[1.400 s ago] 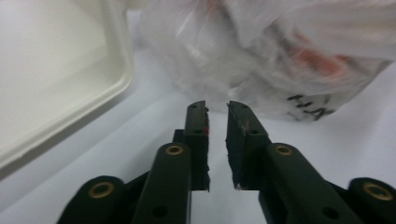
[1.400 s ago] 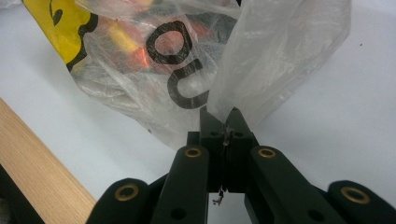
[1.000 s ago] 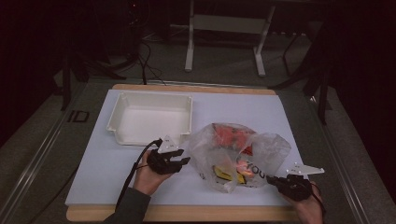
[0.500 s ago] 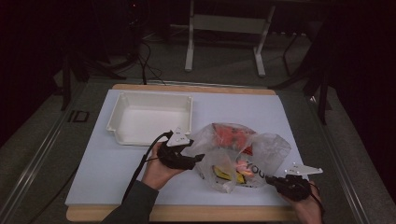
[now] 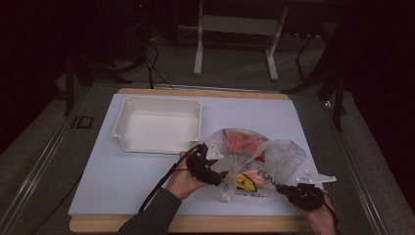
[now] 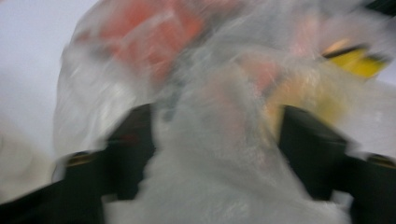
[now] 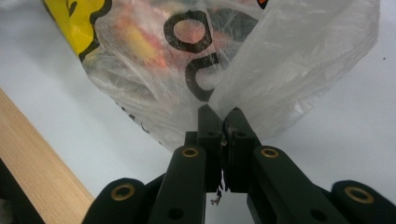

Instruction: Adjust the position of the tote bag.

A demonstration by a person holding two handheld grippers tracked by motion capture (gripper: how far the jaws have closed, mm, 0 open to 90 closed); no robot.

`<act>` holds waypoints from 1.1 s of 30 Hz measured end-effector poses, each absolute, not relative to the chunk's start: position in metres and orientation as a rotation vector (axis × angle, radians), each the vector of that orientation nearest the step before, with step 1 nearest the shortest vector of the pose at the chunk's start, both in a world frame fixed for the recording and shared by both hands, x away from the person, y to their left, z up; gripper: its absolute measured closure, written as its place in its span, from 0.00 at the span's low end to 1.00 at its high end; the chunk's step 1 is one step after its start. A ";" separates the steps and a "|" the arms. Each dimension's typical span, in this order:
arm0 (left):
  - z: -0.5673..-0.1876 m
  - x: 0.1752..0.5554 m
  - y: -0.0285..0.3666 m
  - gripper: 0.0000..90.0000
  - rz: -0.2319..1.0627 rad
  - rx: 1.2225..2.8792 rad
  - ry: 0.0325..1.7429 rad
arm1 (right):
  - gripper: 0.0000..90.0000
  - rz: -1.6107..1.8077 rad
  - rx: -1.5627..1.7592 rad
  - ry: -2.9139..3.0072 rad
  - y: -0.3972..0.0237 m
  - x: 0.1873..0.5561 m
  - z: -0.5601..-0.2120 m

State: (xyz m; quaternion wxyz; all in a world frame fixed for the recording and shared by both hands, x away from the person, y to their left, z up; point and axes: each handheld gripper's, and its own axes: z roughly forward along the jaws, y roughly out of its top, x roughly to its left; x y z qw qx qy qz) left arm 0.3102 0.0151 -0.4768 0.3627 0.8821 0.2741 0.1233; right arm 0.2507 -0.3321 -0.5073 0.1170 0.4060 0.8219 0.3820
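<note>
One clear plastic bag (image 5: 254, 161) lies on the white mat (image 5: 122, 176) near its front edge, right of centre, between the two grippers. Its contents are hard to make out through the crumpled film — red-orange packets (image 5: 242, 143) toward the back and something yellow (image 5: 243, 182) low at the front; their number cannot be counted. The left gripper view is blurred by motion: bag film (image 6: 219, 154) bulges between the two black jaws, which have just been opening and stand wide apart; whether the pads press the film cannot be told. The left gripper (image 5: 215, 174) sits at the bag's left side. The right gripper (image 5: 288, 190), near the mat's front right corner, has its jaws clenched on a fold of the bag's edge (image 7: 224, 112). One empty white tray (image 5: 122, 132) stands toward the back left of the mat, apart from the bag. A wooden board (image 5: 205, 225) shows beneath the mat's front edge — partly cut off by the frame.
</note>
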 end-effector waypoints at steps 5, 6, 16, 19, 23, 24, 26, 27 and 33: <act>-0.489 0.317 0.028 0.87 0.281 2.286 0.766 | 0.98 1.112 1.195 2.408 -0.335 0.249 -0.508; -0.489 0.317 0.030 0.92 0.290 2.284 0.779 | 0.98 1.112 1.191 2.409 -0.336 0.249 -0.509; -0.491 0.320 0.061 1.00 0.357 2.231 0.922 | 1.00 1.090 1.236 2.420 -0.345 0.244 -0.514; -0.494 0.321 0.069 1.00 0.365 2.212 0.961 | 1.00 1.079 1.248 2.421 -0.349 0.243 -0.517; -0.497 0.322 0.079 1.00 0.393 2.196 1.025 | 1.00 1.065 1.294 2.405 -0.355 0.241 -0.519; -0.498 0.322 0.081 1.00 0.398 2.192 1.040 | 1.00 1.061 1.305 2.402 -0.357 0.241 -0.519; -0.497 0.322 0.082 1.00 0.421 2.191 1.059 | 1.00 1.053 1.321 2.397 -0.359 0.241 -0.519; -0.497 0.322 0.083 1.00 0.422 2.186 1.065 | 1.00 1.048 1.326 2.393 -0.360 0.241 -0.519; -0.496 0.321 0.083 0.99 0.420 2.153 1.067 | 1.00 1.047 1.338 2.379 -0.362 0.239 -0.518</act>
